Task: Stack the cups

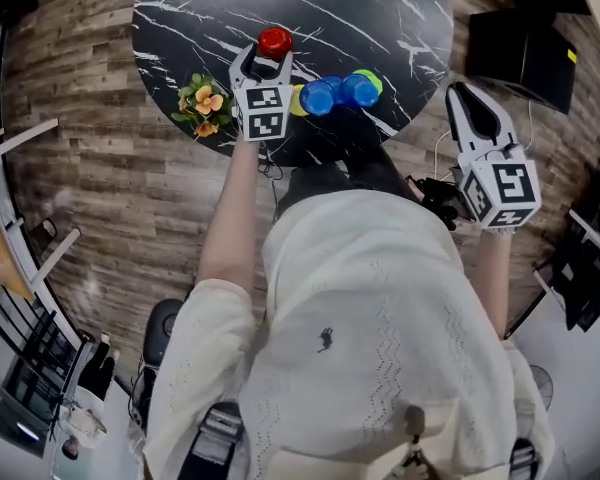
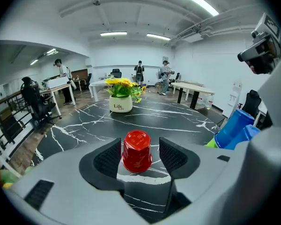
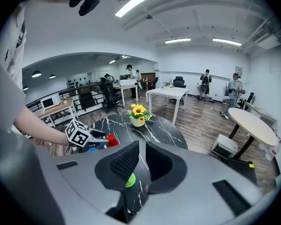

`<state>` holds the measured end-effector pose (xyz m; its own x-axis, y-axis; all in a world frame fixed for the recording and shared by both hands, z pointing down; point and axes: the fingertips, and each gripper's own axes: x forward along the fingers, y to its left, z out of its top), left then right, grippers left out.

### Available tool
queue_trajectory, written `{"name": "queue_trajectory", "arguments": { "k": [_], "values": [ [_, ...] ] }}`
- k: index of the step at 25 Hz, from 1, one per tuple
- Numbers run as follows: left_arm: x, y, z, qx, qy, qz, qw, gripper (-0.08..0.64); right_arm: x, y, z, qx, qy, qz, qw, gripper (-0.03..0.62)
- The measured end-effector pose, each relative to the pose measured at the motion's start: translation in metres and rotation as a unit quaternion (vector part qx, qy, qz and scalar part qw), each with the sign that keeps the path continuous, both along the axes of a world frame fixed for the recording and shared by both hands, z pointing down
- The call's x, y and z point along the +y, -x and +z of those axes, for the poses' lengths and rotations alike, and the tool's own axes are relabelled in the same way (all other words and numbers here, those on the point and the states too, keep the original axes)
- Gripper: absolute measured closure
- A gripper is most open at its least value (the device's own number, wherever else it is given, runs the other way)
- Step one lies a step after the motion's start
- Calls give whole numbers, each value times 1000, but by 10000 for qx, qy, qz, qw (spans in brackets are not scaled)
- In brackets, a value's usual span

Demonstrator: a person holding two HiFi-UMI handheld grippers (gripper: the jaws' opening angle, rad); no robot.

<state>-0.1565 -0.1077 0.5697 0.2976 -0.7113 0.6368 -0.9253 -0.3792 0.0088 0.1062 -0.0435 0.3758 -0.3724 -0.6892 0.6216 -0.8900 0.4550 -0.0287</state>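
A red cup (image 1: 274,40) (image 2: 136,151) stands upside down on the black marble table (image 1: 210,8). My left gripper (image 1: 265,60) (image 2: 140,144) is open, with one jaw on each side of the cup; the pads do not press on it. Just right of it lie two blue cups (image 1: 338,93) (image 2: 236,128) on their sides, with a green cup (image 1: 371,78) and a yellow cup (image 1: 297,100) against them. My right gripper (image 1: 462,96) (image 3: 142,146) hangs beyond the table's right edge. Its jaws stand only slightly apart with nothing between them.
A small pot of yellow and orange flowers (image 1: 202,104) (image 2: 120,95) stands at the table's left side, close to my left gripper. Round the table is wood floor; a black box (image 1: 525,53) sits at the right. People and desks are far off in the room.
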Motion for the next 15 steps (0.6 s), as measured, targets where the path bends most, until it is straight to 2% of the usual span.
{"name": "queue_trajectory", "arguments": {
  "k": [7,9,15],
  "values": [
    [-14,2,20,-187,176,70,9996,302,3,-5,4,72,53,198,9998,538],
    [-16,2,21,-257,153,50,9995,325,5,-7,4,87,56,225,9997,538],
    [-12,6,8,-233,16,-32,9997,330,5,-8,1,68,6,194,9998,540]
  ]
}}
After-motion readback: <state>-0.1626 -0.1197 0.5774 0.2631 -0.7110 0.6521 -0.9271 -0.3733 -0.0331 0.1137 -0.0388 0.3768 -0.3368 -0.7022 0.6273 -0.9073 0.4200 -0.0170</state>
